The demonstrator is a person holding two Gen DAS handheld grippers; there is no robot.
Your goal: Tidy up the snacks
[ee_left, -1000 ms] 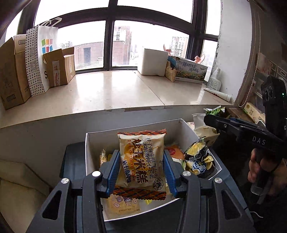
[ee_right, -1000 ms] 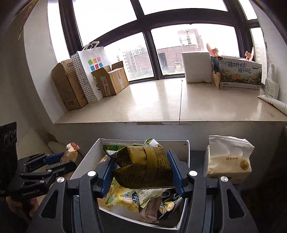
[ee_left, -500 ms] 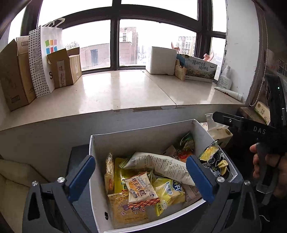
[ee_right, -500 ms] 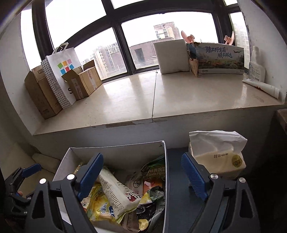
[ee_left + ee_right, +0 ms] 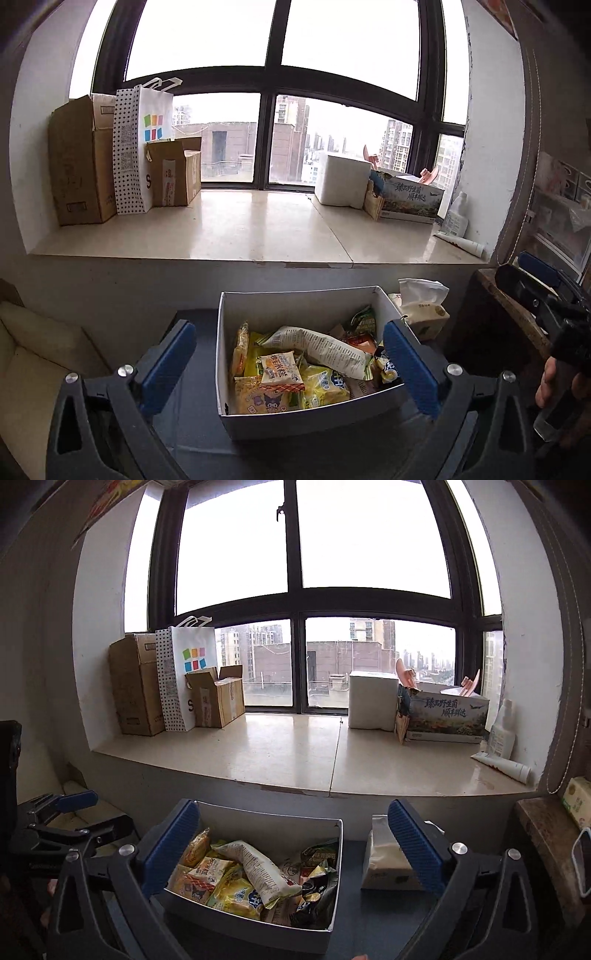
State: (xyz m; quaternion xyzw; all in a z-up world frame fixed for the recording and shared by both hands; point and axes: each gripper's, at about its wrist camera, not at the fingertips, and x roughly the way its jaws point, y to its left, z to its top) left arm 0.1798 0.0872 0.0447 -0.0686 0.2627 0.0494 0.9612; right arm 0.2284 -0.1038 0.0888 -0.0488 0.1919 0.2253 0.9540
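A white box point(image 5: 295, 306) full of snack packets stands on a dark surface below the window sill; it also shows in the right wrist view point(image 5: 258, 819). An orange rice-cake packet point(image 5: 279, 373) and a long white packet point(image 5: 325, 350) lie on top of the pile. My left gripper point(image 5: 291, 369) is open and empty, raised above and in front of the box. My right gripper point(image 5: 291, 847) is open and empty, raised above the box's right side. The right gripper also shows at the right edge of the left wrist view point(image 5: 543, 295).
A tissue pack point(image 5: 388, 860) stands right of the box. The wide sill point(image 5: 258, 229) holds cardboard boxes point(image 5: 81, 162), a dotted paper bag point(image 5: 140, 147), a white block point(image 5: 343, 181) and a printed carton point(image 5: 410, 199). A wooden shelf point(image 5: 546, 842) is at the right. A cream cushion point(image 5: 37, 350) lies left.
Both grippers opened and let their packets drop into the box, then pulled back and up away from it.
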